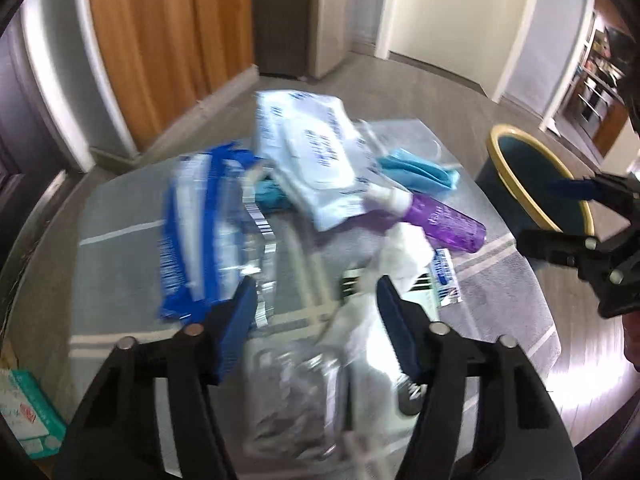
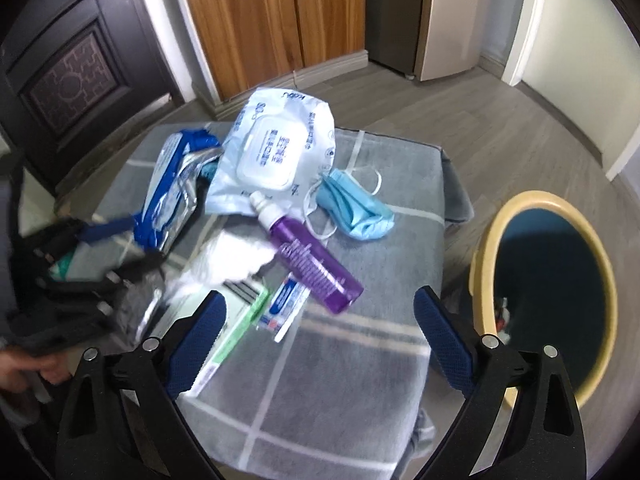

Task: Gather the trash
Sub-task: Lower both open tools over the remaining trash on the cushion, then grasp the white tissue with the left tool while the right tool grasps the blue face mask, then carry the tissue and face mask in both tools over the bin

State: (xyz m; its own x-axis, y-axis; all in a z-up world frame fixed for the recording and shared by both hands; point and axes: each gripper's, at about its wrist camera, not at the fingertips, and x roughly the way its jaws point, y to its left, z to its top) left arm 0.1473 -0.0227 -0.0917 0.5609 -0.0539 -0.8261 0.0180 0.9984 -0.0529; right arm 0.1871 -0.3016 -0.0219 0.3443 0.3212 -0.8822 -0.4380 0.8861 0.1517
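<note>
Both wrist views angled steeply down, close over the cluttered table, left view apparently nearer, sharing purple bottle

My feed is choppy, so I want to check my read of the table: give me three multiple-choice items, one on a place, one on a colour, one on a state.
1. Where does the bin stand?
A. On the floor beside the table
B. On the table
C. Under the table

2. What colour is the bottle lying on the table cloth?
A. Green
B. Purple
C. Red

3. How do the right tongs stand?
A. Shut on the bottle
B. Shut on the face mask
C. Open, holding nothing

Answers:
1. A, its yellow rim sits lower than the table edge, off to one side.
2. B, the see-through body is purple with a white cap.
3. C, the blue pads stand wide apart over the cloth with nothing pressed between them; the face mask lies untouched further back.
</note>
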